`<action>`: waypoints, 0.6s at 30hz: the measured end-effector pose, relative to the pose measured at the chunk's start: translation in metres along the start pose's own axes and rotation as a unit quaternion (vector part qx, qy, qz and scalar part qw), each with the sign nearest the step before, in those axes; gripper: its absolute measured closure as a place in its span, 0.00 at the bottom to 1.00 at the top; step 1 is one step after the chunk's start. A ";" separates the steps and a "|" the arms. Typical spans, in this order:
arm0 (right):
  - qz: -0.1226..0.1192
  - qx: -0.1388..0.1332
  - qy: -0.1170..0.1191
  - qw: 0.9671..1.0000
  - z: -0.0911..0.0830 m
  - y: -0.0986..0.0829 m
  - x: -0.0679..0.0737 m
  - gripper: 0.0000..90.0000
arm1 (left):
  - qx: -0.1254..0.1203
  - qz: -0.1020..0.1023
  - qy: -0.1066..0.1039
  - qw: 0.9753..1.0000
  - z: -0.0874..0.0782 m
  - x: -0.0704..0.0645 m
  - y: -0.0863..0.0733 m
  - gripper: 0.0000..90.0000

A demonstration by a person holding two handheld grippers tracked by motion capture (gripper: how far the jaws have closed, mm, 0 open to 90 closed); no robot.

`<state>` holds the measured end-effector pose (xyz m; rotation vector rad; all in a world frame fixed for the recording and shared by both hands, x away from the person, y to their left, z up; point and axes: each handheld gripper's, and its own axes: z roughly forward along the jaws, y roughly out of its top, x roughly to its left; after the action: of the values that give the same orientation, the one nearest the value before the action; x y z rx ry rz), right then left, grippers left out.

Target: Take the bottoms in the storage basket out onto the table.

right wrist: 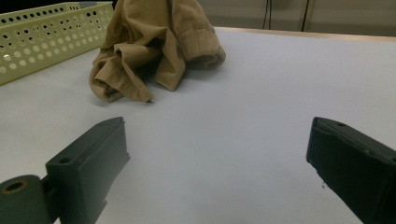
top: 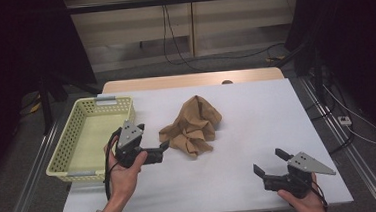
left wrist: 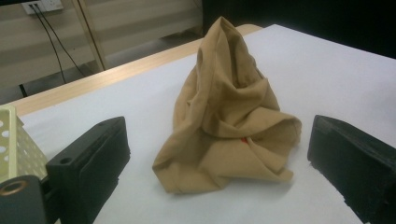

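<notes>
Your left gripper (top: 165, 148) has bare table (top: 256, 111) up to the crumpled tan cloth (top: 192, 128); yellow basket (top: 64, 153) walls off its left.

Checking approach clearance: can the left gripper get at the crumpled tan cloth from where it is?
Probably yes. The left gripper is open, jaws aimed at the crumpled tan cloth, with bare white table between them. The yellow basket sits off to its side, out of the way.
</notes>
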<state>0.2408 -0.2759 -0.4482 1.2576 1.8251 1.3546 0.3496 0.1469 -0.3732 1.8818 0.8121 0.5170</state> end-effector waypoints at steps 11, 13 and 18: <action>0.001 0.001 0.000 1.000 0.001 0.000 0.000 0.06 | 0.028 0.000 0.000 1.000 -0.003 -0.007 -0.030 0.06; 0.000 0.001 -0.001 1.000 0.001 0.000 0.000 0.06 | 0.032 -0.003 -0.004 0.999 -0.007 -0.008 -0.034 0.06; 0.000 0.001 -0.001 1.000 0.001 0.000 0.000 0.06 | 0.029 -0.004 -0.003 1.000 -0.016 -0.013 -0.045 0.06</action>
<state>0.2411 -0.2751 -0.4488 1.2605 1.8265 1.3515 0.3157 0.1606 -0.4074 1.9323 0.8379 0.4864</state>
